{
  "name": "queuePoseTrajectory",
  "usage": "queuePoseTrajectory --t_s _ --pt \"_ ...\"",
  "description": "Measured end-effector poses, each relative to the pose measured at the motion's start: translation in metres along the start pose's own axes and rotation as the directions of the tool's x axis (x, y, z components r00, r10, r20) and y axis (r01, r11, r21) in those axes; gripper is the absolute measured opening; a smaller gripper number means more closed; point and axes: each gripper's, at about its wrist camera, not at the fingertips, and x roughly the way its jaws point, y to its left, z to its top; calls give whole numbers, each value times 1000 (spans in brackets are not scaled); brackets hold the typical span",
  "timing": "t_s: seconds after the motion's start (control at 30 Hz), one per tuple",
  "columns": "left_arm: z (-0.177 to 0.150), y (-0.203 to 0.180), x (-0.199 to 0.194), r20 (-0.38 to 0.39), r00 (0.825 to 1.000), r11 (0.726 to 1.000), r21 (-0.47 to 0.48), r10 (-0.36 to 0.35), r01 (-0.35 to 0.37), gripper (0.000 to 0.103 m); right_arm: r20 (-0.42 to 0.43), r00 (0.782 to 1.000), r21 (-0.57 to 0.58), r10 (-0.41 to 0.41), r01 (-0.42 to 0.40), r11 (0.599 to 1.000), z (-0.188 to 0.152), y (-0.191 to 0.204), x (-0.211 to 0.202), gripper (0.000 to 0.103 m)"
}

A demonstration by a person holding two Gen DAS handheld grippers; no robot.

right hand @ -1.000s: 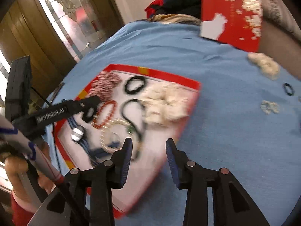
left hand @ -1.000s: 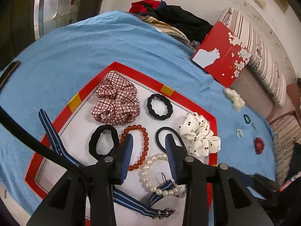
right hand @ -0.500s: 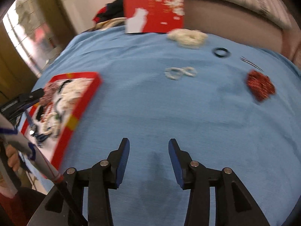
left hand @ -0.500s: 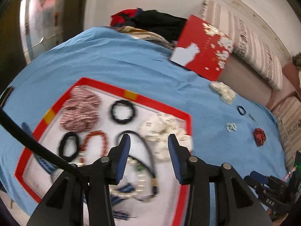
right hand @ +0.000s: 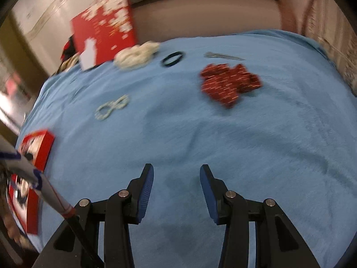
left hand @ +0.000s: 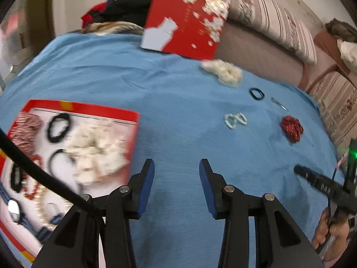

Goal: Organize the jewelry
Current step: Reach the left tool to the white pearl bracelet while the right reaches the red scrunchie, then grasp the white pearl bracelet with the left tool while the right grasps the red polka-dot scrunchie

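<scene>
A red-rimmed white tray (left hand: pixel 89 109) at the left holds several scrunchies, hair ties, bracelets and a blue strap; it shows at the left edge of the right wrist view (right hand: pixel 43 147). On the blue cloth lie a cream scrunchie (left hand: pixel 223 72) (right hand: pixel 136 55), a black hair tie (left hand: pixel 256 93) (right hand: pixel 173 59), a white bead piece (left hand: pixel 235 120) (right hand: pixel 111 107), a red scrunchie (left hand: pixel 291 128) (right hand: pixel 227 83) and a thin metal clip (left hand: pixel 279 104) (right hand: pixel 223 55). My left gripper (left hand: pixel 176 185) is open and empty beside the tray. My right gripper (right hand: pixel 176 189) is open and empty above bare cloth.
A red box lid with white flowers (left hand: pixel 185 22) (right hand: pixel 104 29) leans at the back. A striped sofa (left hand: pixel 267 20) runs behind the table. Dark clothes (left hand: pixel 125 6) are piled at the back left. The right gripper's body and hand (left hand: pixel 323 187) show at the right.
Both grippers have swung right, away from the tray. The loose pieces on the cloth now sit nearer the middle of both views. Both stay open.
</scene>
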Motion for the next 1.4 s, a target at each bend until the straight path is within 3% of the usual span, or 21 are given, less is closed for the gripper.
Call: queuePoseTrajectory --t_s 0.27,0.53,0.77,0.83,1.03,1.07,1.13,1.17,1.2,1.27,1.4 --pt "23 -41 61 -67 997 997 58 -49 53 40 42 999 94 13 -16 995 43 -46 20 49" --pt "56 -64 107 -62 991 991 50 -120 123 39 67 998 129 -7 -2 992 81 -67 47 54" --pt "70 -65 133 -79 960 963 -53 -270 266 40 59 998 130 -5 -3 992 92 -69 64 55" --pt "70 -67 136 -74 959 961 -64 -274 270 40 58 998 137 -4 -4 991 92 -70 68 56" --pt "65 -83 134 -60 978 980 -9 -199 199 40 64 998 118 -29 21 993 90 -67 68 57" --pt "64 -88 134 -57 985 986 19 -162 164 38 65 997 116 -32 24 993 90 -66 68 57" --pt "61 -95 136 -69 990 990 65 -120 125 6 68 997 108 -41 34 994 90 -64 69 57" --pt "60 -95 136 -79 990 989 70 -121 126 5 68 997 102 -46 38 994 90 -63 69 56" --pt "59 -96 135 -67 991 990 64 -118 122 5 71 996 96 -46 39 995 89 -62 68 42" --pt "58 -97 132 -65 991 991 57 -113 117 5 67 997 92 -37 31 995 90 -59 67 24" --pt "58 -98 117 -36 991 990 57 -125 127 5 90 995 76 -44 38 996 90 -53 57 18"
